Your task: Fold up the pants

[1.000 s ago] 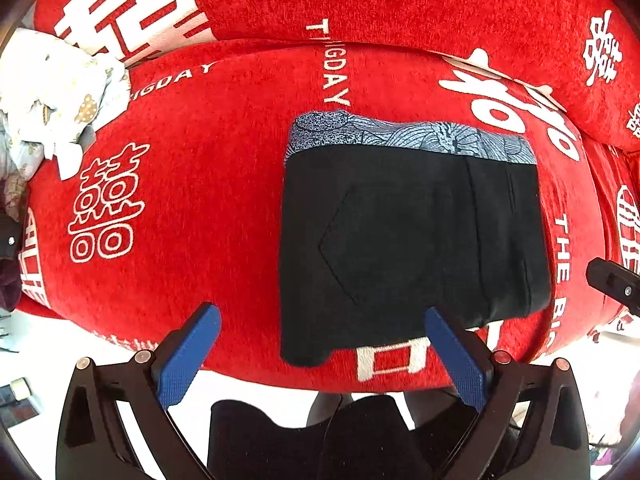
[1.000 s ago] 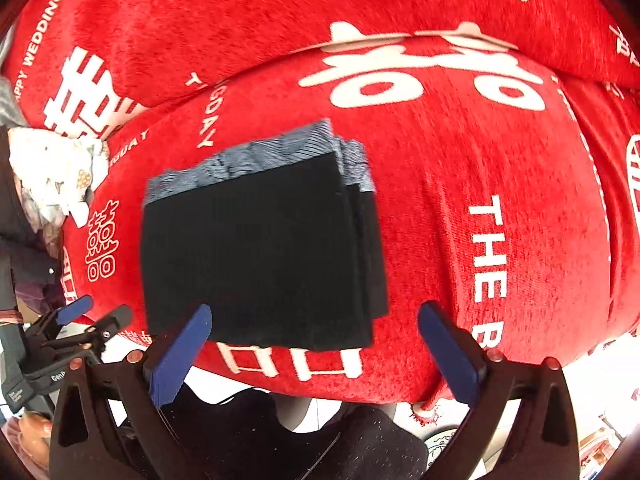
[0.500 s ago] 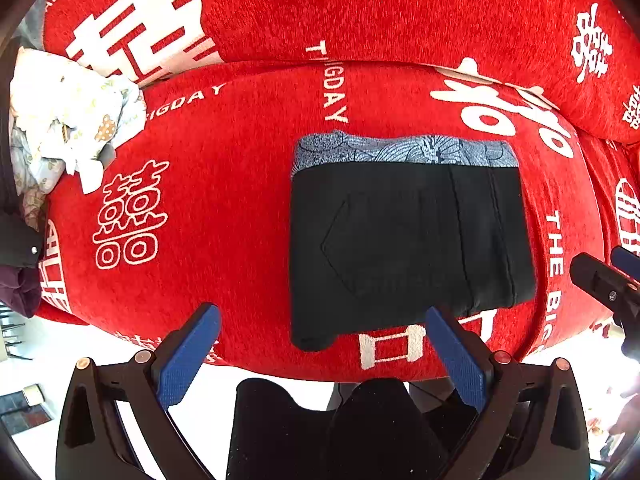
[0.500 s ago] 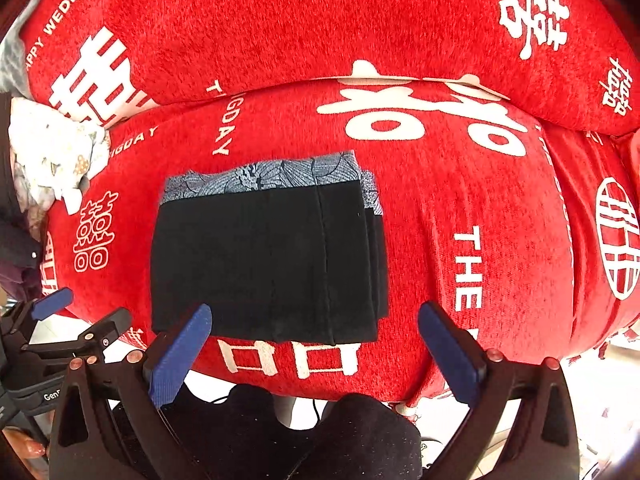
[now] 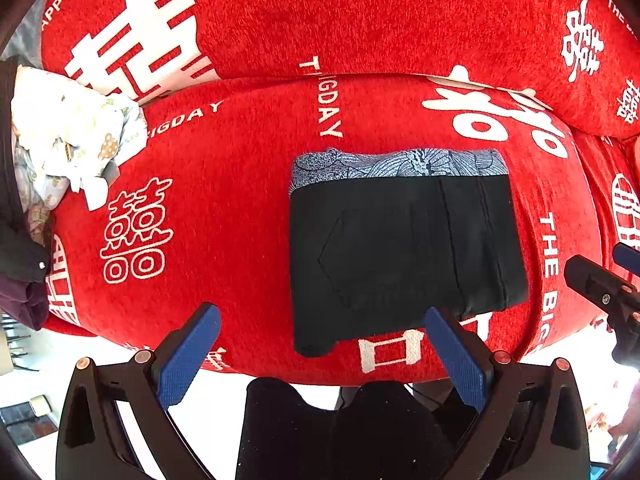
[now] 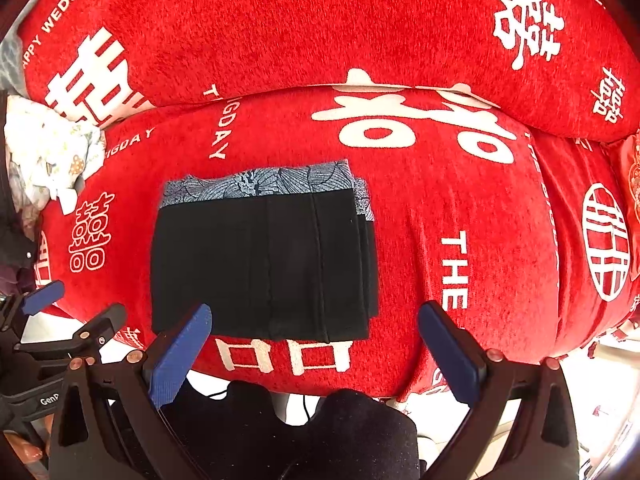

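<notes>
Left gripper (image 5: 322,350): jaws spread wide, blue pads empty, held off the near edge of the sofa seat, looking forward over it. Its right pad (image 5: 456,354) overlaps the lower right edge of the pants in the left wrist view; contact can't be told. It also shows at the lower left edge of the right wrist view (image 6: 60,316).

Right gripper (image 6: 314,348): jaws spread wide too, nothing between the pads, same low pose at the near edge. Left pad (image 6: 180,354) overlaps the pants' lower left corner in frame; contact can't be told. Its black tip pokes in at the right edge of the left wrist view (image 5: 600,288).

Pants (image 5: 404,248), black, folded into a compact block, lie flat on the red sofa cover (image 5: 240,208), right of center in the left wrist view, left of center in the right wrist view (image 6: 260,264). Blue-grey patterned waistband (image 5: 396,162) sits along the block's upper edge, toward the backrest; fold edge toward the grippers. Block slightly wider than deep, long axis left-right in frame. Stacked layer edges show on its right side. Back pocket stitching faces up.

Around: red backrest cushion (image 5: 360,20) with white lettering across the top. Crumpled white printed cloth (image 5: 68,136) at upper left, well apart from the pants. Dark garment (image 5: 20,256) at the far left edge. Person's dark-clad knees (image 6: 296,432) at bottom center.
</notes>
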`<state>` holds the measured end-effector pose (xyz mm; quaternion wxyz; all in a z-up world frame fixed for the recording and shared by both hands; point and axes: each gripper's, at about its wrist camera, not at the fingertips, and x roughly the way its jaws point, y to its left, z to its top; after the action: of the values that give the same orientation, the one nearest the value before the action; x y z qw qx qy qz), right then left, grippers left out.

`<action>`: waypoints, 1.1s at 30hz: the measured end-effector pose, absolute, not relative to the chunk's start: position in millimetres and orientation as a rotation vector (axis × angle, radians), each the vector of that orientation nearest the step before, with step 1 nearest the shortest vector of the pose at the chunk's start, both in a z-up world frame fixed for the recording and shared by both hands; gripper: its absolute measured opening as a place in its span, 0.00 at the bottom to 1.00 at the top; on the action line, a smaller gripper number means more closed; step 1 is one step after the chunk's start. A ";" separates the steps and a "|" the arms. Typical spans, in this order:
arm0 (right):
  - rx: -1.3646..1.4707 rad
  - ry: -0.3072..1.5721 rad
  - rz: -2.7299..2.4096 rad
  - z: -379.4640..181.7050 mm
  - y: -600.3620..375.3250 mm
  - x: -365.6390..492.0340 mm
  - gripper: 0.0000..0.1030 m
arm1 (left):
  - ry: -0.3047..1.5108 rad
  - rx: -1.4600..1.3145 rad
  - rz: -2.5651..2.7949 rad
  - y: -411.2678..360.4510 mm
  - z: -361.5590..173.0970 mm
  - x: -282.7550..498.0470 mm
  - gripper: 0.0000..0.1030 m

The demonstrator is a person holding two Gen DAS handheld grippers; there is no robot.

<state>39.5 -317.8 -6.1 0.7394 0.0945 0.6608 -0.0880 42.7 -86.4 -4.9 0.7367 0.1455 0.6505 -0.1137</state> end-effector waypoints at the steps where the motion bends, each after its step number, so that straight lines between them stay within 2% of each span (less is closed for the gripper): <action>1: 0.214 1.453 -0.190 -6.0 -317.6 40.3 1.00 | 1.429 0.319 -0.250 -86.4 -4.4 43.8 1.00; 33: 0.157 1.532 -0.198 -13.5 -310.8 35.8 1.00 | 1.424 0.332 -0.221 -88.7 1.2 37.5 1.00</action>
<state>35.8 -310.8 -13.5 0.7135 0.0709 0.6913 -0.0894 37.5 -88.7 1.1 0.7387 0.1514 0.6490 -0.1007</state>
